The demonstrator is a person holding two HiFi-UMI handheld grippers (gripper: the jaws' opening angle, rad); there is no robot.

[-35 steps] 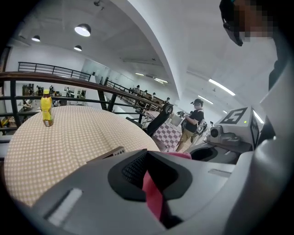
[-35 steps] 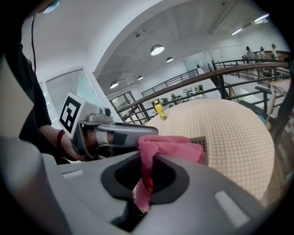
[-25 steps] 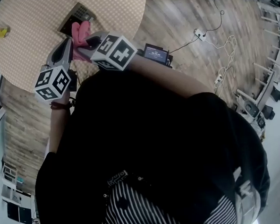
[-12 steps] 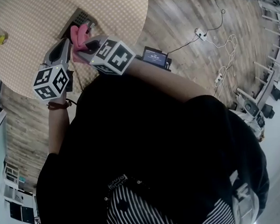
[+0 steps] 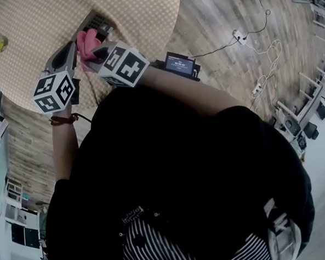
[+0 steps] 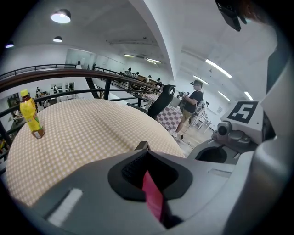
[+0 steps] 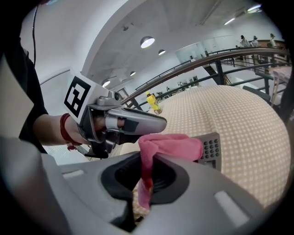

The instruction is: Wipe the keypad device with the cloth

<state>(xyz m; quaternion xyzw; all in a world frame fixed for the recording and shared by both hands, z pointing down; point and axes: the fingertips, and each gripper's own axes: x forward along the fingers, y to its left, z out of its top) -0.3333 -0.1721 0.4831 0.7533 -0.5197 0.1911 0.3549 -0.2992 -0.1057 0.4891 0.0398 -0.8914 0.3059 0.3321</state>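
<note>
Just one cloth [image 7: 171, 140], one keypad device [image 7: 211, 149]

Keypad device [image 7: 212, 150] seemingly half-hidden (behind cloth [image 7: 172, 141]).

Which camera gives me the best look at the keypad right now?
The right gripper view: the keypad shows its buttons, though the cloth covers its left part. The head view shows only its far end past the cloth. The left gripper view shows at most a corner.

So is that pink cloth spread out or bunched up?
Bunched up. The cloth sits as a folded lump pinched in the shut jaws of the right gripper, in front of the keypad.
</note>
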